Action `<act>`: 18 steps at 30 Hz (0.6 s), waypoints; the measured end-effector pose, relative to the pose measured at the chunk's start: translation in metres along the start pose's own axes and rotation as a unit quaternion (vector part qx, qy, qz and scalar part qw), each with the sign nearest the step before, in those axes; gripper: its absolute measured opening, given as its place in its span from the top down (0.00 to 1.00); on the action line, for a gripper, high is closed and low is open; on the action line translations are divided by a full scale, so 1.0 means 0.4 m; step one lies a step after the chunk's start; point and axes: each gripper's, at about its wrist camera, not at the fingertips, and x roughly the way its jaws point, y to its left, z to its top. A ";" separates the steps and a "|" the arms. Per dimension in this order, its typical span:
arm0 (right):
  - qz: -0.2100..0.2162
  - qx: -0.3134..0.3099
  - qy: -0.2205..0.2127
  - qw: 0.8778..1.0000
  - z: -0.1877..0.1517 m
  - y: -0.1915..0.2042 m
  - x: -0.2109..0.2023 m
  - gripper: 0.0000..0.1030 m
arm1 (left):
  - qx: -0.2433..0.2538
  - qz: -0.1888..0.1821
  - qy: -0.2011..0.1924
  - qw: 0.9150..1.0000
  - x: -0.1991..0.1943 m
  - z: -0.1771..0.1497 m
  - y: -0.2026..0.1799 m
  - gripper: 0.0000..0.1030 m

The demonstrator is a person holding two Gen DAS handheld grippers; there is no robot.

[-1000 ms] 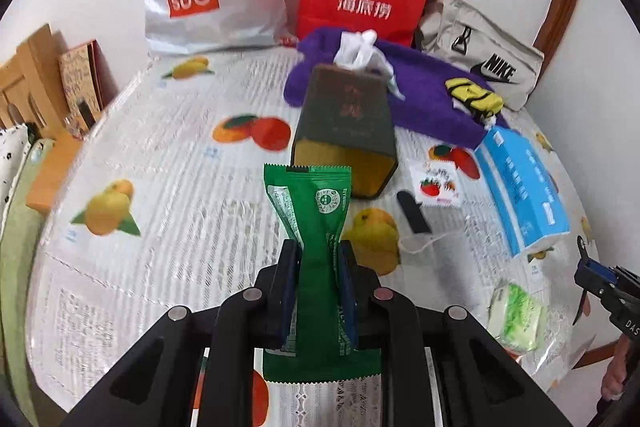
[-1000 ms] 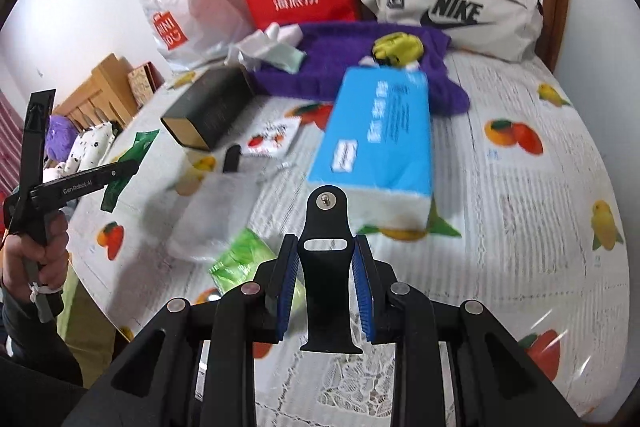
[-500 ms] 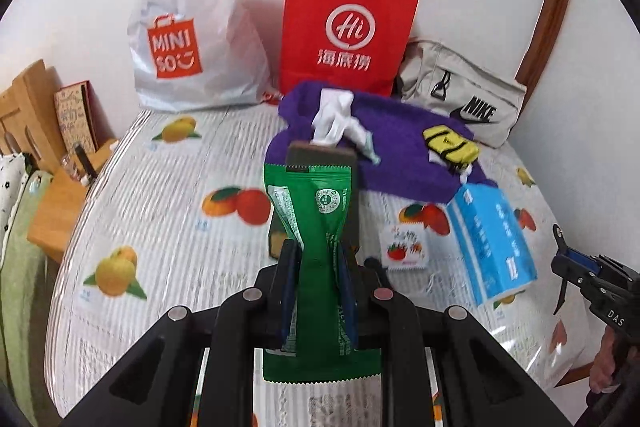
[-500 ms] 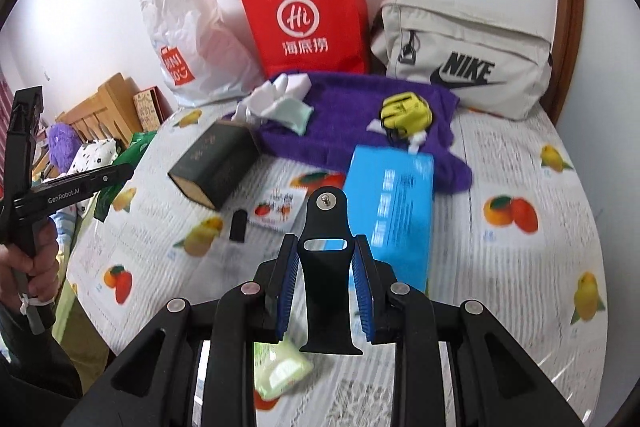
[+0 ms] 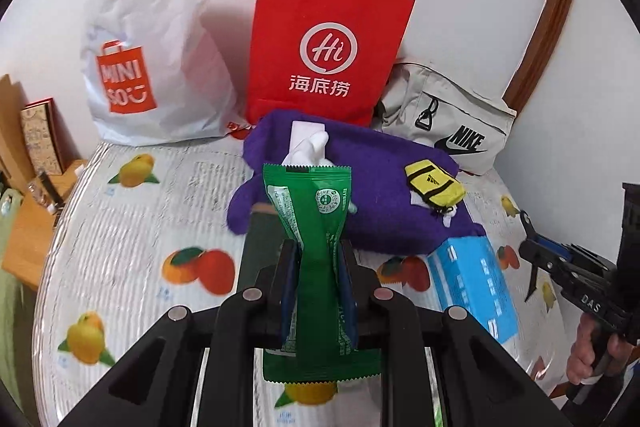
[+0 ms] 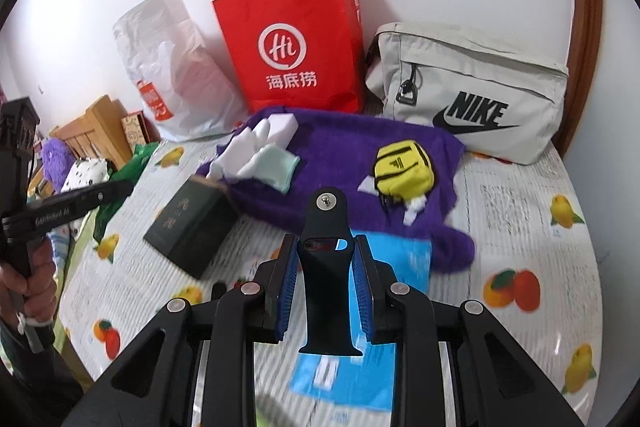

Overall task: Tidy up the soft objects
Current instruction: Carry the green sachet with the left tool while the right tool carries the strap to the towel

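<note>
Fruit-print covered bench (image 5: 120,227): bags line its far edge against the white wall. Left tool (image 5: 318,281) pinches a green foil sachet (image 5: 316,227). Right tool (image 6: 326,287) pinches a black rubber strap (image 6: 326,267).

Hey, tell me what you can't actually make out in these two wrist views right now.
- Dark box, left wrist view: mostly hidden behind the green packet clamped in the left gripper.
- Blue tissue pack, right wrist view: middle covered by the black strap in the right gripper; near end blurred.
- Print on the green packet: too small to read.
- Inside the red bag: not visible in either view.
</note>
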 end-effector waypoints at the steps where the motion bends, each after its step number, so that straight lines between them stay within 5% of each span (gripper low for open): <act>1: 0.002 0.003 0.002 1.000 0.011 -0.005 0.014 0.74 | 0.000 -0.004 0.002 1.000 0.011 0.009 -0.001 0.81; 18: 0.002 0.004 0.057 0.998 0.160 -0.085 0.290 0.73 | 0.006 -0.053 0.056 0.997 0.245 0.169 -0.051 0.81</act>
